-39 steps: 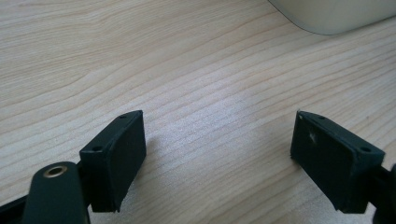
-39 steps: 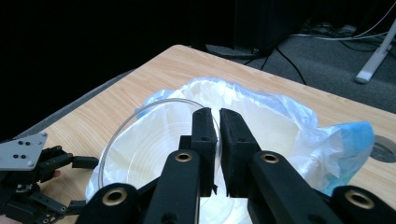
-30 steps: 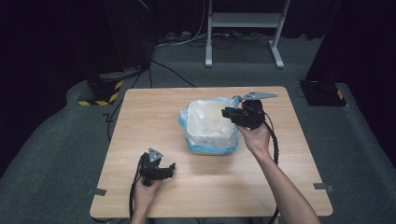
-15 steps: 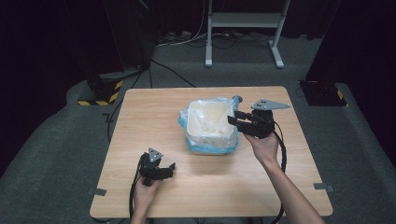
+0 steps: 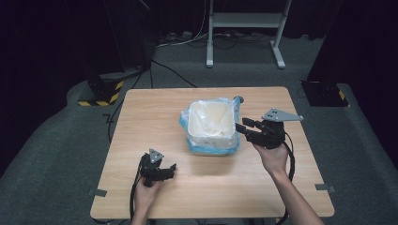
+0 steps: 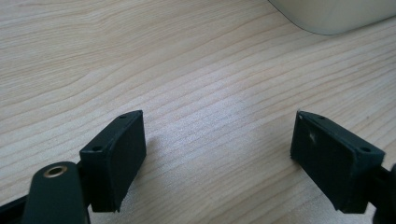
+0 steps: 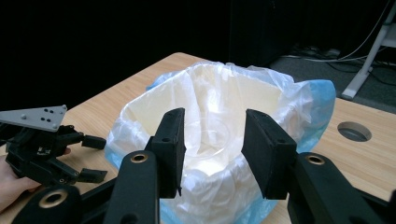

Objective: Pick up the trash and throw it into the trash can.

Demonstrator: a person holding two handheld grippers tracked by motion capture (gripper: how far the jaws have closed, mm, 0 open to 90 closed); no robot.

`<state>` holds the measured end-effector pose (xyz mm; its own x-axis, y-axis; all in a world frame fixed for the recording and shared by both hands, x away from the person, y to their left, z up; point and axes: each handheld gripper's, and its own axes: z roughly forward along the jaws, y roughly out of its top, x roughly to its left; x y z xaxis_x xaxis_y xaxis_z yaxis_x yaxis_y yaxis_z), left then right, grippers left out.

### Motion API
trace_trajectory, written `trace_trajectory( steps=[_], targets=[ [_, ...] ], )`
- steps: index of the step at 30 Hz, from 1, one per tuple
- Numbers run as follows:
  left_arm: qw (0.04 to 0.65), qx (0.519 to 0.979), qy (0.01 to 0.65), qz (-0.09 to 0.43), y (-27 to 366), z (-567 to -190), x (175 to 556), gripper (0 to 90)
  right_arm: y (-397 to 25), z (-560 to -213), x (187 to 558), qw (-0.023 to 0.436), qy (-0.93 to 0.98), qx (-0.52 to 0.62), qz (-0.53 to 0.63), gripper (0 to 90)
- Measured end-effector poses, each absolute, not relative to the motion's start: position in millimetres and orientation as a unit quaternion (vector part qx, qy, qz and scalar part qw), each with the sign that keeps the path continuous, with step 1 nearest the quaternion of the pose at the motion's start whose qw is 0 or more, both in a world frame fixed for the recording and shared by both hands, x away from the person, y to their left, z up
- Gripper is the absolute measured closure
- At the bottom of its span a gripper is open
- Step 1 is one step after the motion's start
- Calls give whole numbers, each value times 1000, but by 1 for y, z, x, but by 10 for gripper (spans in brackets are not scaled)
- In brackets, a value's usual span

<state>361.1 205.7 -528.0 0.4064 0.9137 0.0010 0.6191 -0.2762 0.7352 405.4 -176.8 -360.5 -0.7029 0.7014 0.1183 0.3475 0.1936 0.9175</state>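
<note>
A white bin [image 5: 211, 123] lined with a clear bluish plastic bag stands at the middle of the wooden table [image 5: 141, 122]. My right gripper [image 5: 244, 129] hovers just right of the bin, open, with its jaws pointing at the bin's right wall. In the right gripper view the jaws [image 7: 212, 140] frame the bag-lined bin [image 7: 224, 98] with nothing between them. My left gripper [image 5: 170, 169] rests low at the table's front left, open. In the left gripper view its jaws [image 6: 219, 154] stand wide apart over bare wood, and a corner of the bin [image 6: 327, 14] lies beyond them.
A round cable hole [image 5: 238, 99] lies in the table just behind the bin, also visible in the right gripper view as a hole [image 7: 354, 131]. A white stand [image 5: 244, 28] is on the floor behind the table. A black-and-yellow striped base [image 5: 101, 96] sits at the left.
My right gripper has come away from above the bin's far right corner, moving right and toward the person, and now sits lower beside the bin. The left gripper has stayed put.
</note>
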Motion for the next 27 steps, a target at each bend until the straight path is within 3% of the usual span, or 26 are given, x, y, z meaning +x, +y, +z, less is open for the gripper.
trace_trajectory(
  steps=[27],
  targets=[
    [336, 768, 499, 219, 206, -528, 361, 180, -225, -381, 369, 169, 730, 374, 546, 575]
  ],
)
